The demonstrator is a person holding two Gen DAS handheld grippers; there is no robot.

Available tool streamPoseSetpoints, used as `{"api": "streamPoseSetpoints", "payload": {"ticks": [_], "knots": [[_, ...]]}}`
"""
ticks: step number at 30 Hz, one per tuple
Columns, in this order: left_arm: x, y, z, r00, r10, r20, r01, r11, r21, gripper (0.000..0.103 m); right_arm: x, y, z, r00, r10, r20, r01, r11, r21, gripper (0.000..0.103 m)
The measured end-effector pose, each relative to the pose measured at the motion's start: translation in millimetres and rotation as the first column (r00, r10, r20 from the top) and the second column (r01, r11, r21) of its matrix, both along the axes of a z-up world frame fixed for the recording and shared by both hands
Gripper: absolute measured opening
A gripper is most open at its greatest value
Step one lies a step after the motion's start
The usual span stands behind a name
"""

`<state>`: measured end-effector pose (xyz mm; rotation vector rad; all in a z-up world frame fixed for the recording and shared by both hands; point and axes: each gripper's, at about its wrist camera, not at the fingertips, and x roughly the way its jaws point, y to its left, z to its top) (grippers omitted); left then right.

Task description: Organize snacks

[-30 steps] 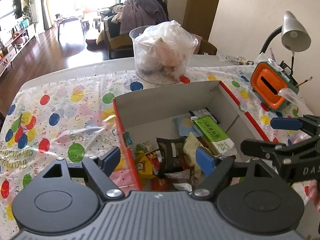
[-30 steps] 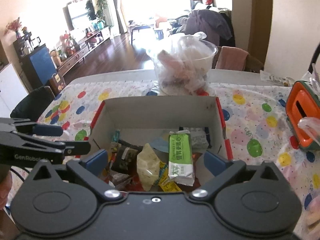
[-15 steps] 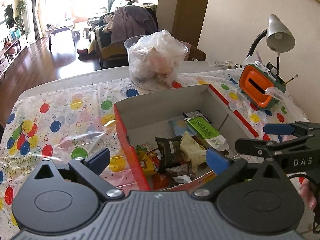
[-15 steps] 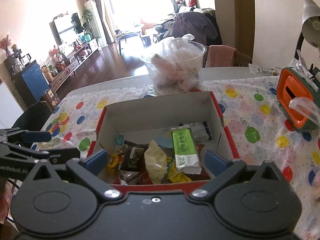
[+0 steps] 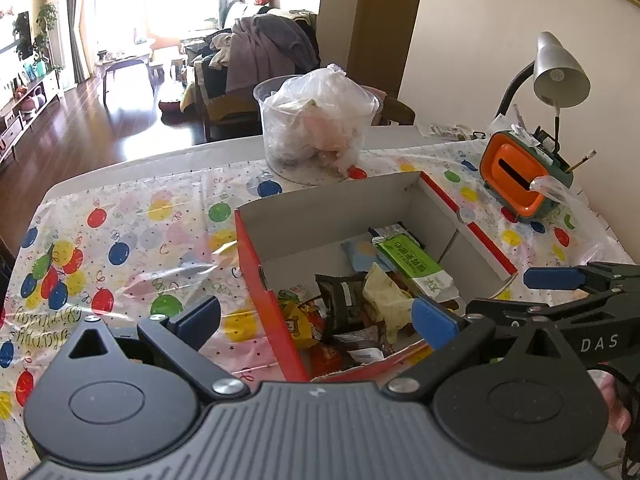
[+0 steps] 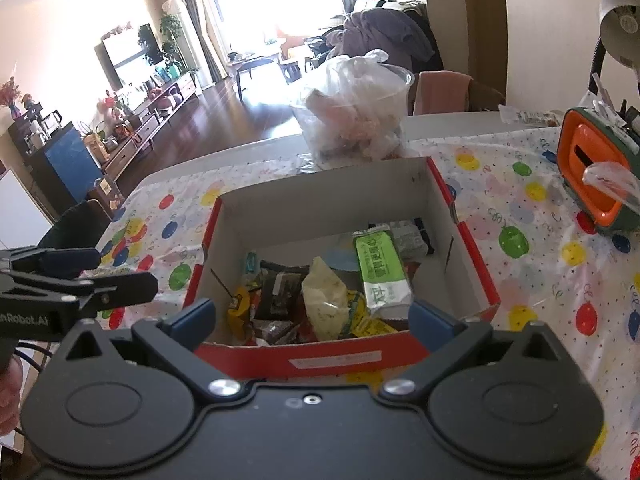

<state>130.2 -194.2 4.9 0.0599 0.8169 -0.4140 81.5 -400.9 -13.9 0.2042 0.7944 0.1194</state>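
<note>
pulled back from the red snack box [image 6: 352, 360]; left hand-held gripper [image 5: 316, 320] wide, empty; right hand-held gripper [image 6: 312, 316] wide, empty, nearer green bar [image 6: 382, 270] lying lengthwise ahead.

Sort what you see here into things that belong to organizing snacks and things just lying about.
Job: red cardboard box; green-wrapped snack bar; pale yellow snack packet; dark brown snack wrapper.

Lying about: clear plastic tub with bag; orange tissue holder; silver desk lamp.
</note>
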Motion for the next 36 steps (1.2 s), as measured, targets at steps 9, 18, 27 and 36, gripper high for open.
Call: {"api": "streamPoseSetpoints", "payload": {"ticks": [9, 18, 27, 36], "knots": [[-3.6, 0.7, 2.3, 1.000, 0.025, 0.015, -0.025, 1.000, -0.006, 0.103, -0.7, 2.4, 4.3, 1.000, 0.015, 0.008, -0.015, 1.000, -0.020, 0.103], [-9.4, 4.7, 8.1, 0.998, 0.049, 0.026, -0.049, 0.998, -0.028, 0.102, -3.3, 3.4, 10.0, 0.999, 0.038, 0.037, -0.038, 0.999, -0.008, 0.103], [-16.0, 7.2, 11.9, 0.997, 0.071, 0.025, -0.070, 0.996, -0.046, 0.102, -8.7, 5.3, 15.1, 0.998, 0.038, 0.055, -0.037, 0.999, -0.014, 0.103], [-19.5, 7.7, 11.1, 0.997, 0.079, 0.010, -0.078, 0.995, -0.058, 0.102, -11.9, 5.2, 16.4, 0.997, 0.036, 0.062, -0.035, 0.999, -0.020, 0.103]]}}
